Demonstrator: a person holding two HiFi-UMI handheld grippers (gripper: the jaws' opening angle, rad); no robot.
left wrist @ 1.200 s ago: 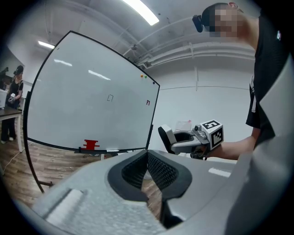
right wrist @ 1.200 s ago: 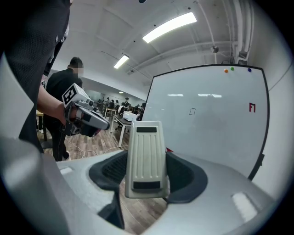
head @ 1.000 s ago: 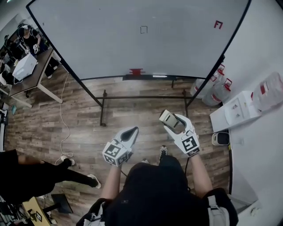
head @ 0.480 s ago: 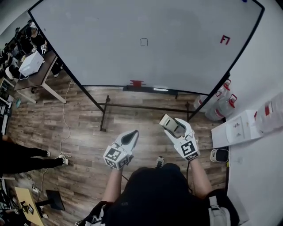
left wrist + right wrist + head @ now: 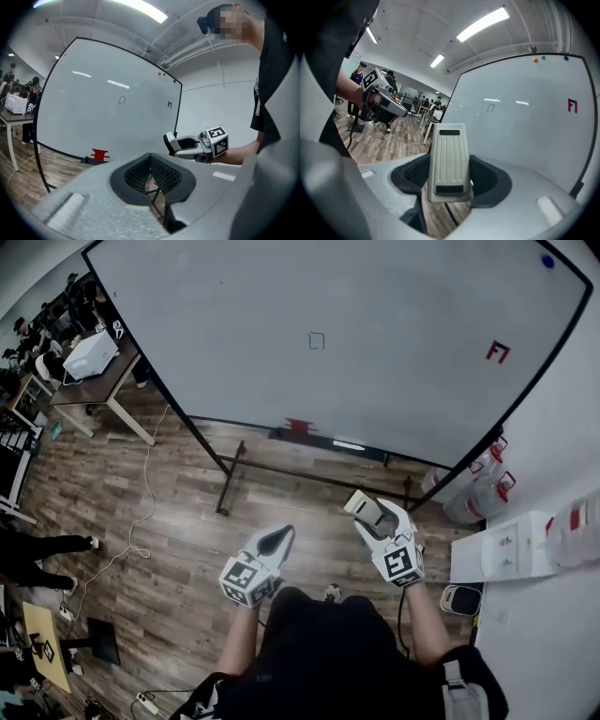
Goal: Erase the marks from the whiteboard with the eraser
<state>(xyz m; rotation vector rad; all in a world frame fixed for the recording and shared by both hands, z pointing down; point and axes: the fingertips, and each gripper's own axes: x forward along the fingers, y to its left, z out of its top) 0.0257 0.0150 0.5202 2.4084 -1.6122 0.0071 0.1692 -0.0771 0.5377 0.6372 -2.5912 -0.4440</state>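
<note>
Facing a large whiteboard (image 5: 375, 324) on a black-framed stand, feet on a wooden floor (image 5: 178, 512), well apart from the board

Gripping the eraser (image 5: 449, 161) in the right gripper (image 5: 368, 511): jaws clamped on its two long sides, ribbed grey back turned to the right gripper view's camera, front end poking out past the jaw tips toward the board, not touching it

Carrying nothing in the left gripper (image 5: 151, 169): jaws pressed together, dark ribbed pads meeting, only a sliver of floor showing below them

Holding both grippers out in front, side by side and apart, tips aimed at the lower edge of the board, the right one nearer the board's right edge

Marked on the board: a small square outline (image 5: 317, 340) near the middle, a red angular mark (image 5: 498, 352) close to the right edge, both unwiped

Stuck in the top right corner, a blue dot (image 5: 547, 261)

Sitting on the narrow tray (image 5: 361, 447) along the bottom edge, a red thing (image 5: 298, 426), too small to identify

Off the left edge, a desk (image 5: 89, 385) with a white box (image 5: 90, 354); past the right leg of the stand, clear bottles (image 5: 483, 486) on the floor
</note>
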